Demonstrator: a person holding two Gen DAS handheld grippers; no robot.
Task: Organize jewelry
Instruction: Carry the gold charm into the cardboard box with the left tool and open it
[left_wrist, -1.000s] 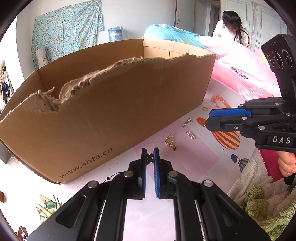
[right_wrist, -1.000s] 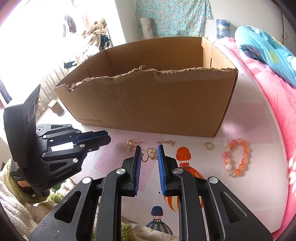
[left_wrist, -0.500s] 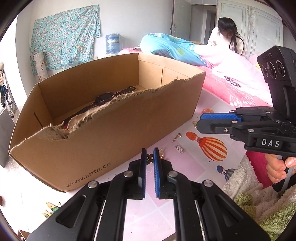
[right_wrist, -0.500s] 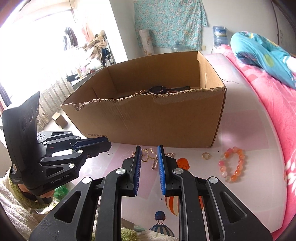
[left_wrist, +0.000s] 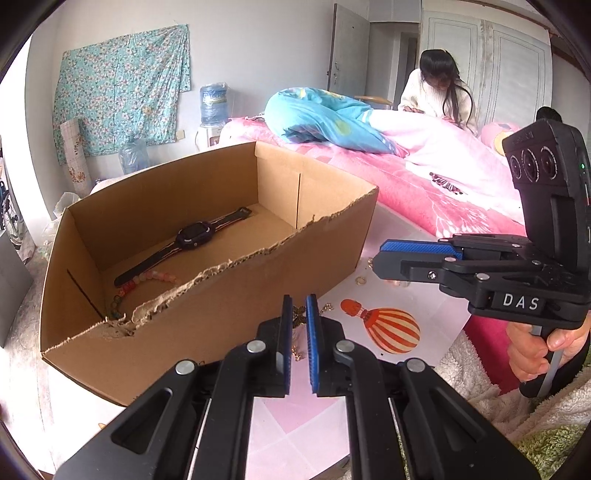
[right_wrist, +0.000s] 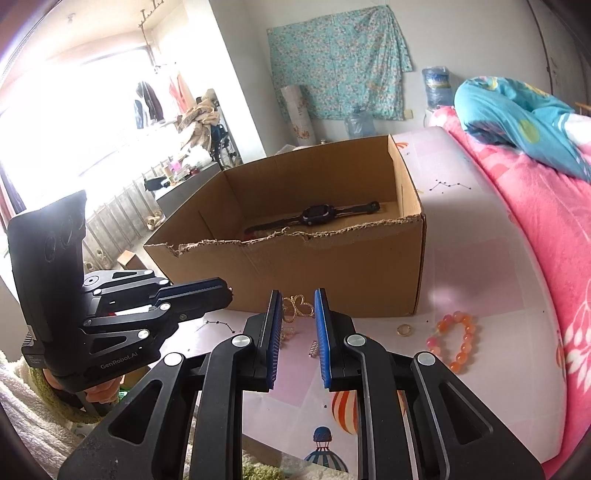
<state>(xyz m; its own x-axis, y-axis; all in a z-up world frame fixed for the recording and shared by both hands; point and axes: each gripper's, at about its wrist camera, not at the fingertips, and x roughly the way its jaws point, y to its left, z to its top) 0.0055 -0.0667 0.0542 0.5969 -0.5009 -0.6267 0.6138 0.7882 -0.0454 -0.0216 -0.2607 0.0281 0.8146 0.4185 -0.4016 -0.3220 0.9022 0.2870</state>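
Left wrist view, left to right: a cardboard box with a torn front wall sits on the table. Inside it lie a black watch, its strap running along the box's length, and a string of beads curled in the near left corner. At centre, the left gripper is clenched on a small dark trinket, whose fine chain hangs straight down just short of the box's front wall. At right, the right gripper hovers beside the box's right corner.

Right wrist view: its pads appear to pinch a gold looped ornament, its long axis lying crosswise from pad to pad. Toward the table's right edge rest a gold ring and an orange bead bracelet, both apart from the box.

The step looks like carrying both pieces into the box. It is best to clear the ragged wall fully, let go low over bare cardboard away from the watch, and take turns so the grippers do not collide
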